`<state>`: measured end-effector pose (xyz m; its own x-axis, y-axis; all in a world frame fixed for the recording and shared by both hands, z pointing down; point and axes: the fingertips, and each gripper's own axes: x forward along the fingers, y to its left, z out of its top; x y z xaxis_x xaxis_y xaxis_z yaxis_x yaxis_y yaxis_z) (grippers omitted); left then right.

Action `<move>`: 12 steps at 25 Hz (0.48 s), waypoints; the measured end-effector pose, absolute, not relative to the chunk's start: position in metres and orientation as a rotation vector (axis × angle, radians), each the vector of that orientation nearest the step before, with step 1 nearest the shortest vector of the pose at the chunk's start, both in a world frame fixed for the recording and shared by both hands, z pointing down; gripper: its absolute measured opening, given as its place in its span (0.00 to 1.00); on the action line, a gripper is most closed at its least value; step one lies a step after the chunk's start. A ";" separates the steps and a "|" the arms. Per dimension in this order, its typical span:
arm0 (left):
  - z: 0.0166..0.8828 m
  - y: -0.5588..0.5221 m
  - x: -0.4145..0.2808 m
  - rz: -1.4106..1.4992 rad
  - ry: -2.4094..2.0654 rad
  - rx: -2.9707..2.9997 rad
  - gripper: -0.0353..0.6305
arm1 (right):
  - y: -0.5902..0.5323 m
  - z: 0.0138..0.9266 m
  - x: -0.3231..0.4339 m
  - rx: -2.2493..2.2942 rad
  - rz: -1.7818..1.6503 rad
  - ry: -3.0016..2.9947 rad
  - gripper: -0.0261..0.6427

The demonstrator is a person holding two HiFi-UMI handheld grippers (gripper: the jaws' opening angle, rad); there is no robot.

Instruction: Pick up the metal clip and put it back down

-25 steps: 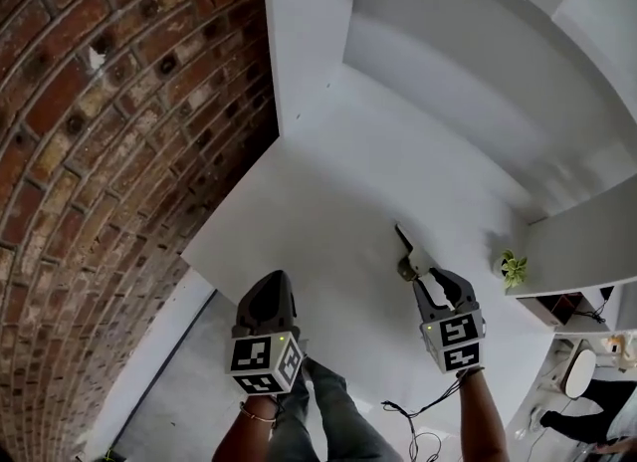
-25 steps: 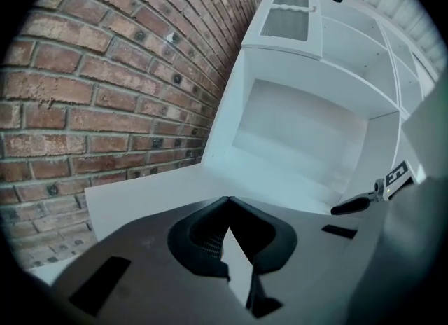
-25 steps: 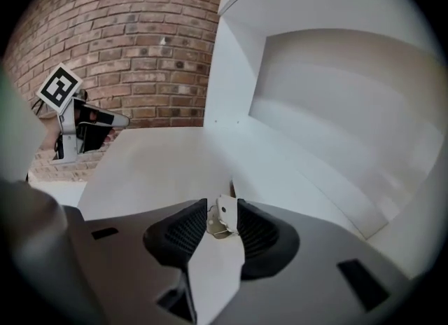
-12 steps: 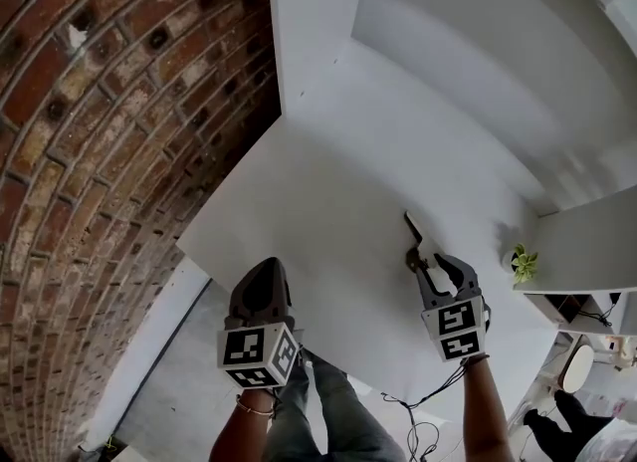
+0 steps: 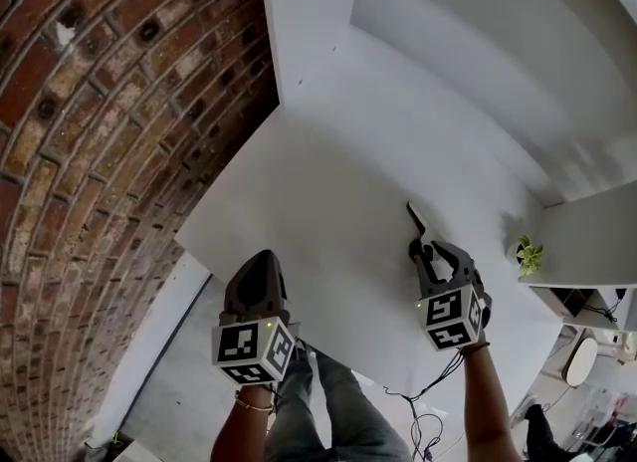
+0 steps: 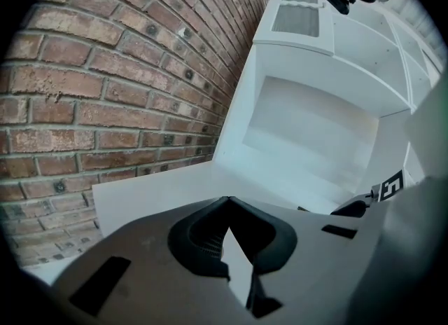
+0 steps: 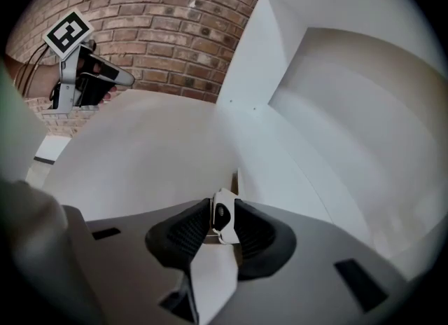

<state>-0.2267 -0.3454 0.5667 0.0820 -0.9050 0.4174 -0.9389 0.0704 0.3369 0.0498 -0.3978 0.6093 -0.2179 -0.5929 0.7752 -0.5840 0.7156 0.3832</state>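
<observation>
A metal clip (image 5: 417,227) sticks out forward from my right gripper (image 5: 426,251), which is shut on its near end above the white desk (image 5: 318,201). In the right gripper view the clip (image 7: 223,220) is pinched between the dark pads of the right gripper (image 7: 222,208), its thin arm pointing ahead. I cannot tell whether the clip touches the desk. My left gripper (image 5: 255,273) hangs at the desk's near-left edge, shut with nothing in it. In the left gripper view, the left gripper (image 6: 225,203) has its pads meeting.
A brick wall (image 5: 100,151) runs along the left. A white shelf unit (image 5: 478,72) rises behind the desk. A small green plant (image 5: 528,254) stands at the desk's right side, close to the right gripper. A cable (image 5: 418,415) hangs below the right arm.
The head view has shifted a little. My right gripper stays shut on the clip at about the same spot on the desk. The left gripper has barely moved.
</observation>
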 end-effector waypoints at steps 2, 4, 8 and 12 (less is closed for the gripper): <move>0.568 -0.344 -0.229 0.088 -1.820 1.821 0.06 | -0.398 0.611 0.051 0.910 -0.019 -1.876 0.18; 0.569 -0.342 -0.230 0.092 -1.821 1.816 0.06 | -0.397 0.612 0.051 0.911 -0.030 -1.870 0.17; 0.569 -0.340 -0.232 0.095 -1.826 1.812 0.06 | -0.397 0.612 0.052 0.911 -0.043 -1.862 0.16; 0.567 -0.340 -0.232 0.104 -1.828 1.817 0.06 | -0.399 0.610 0.052 0.910 -0.052 -1.861 0.15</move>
<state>-0.2325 -0.3398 0.5669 0.0698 -0.9000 0.4304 -0.9430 0.0812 0.3228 0.0519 -0.3988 0.6104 -0.1948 -0.6060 0.7713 -0.5623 0.7133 0.4184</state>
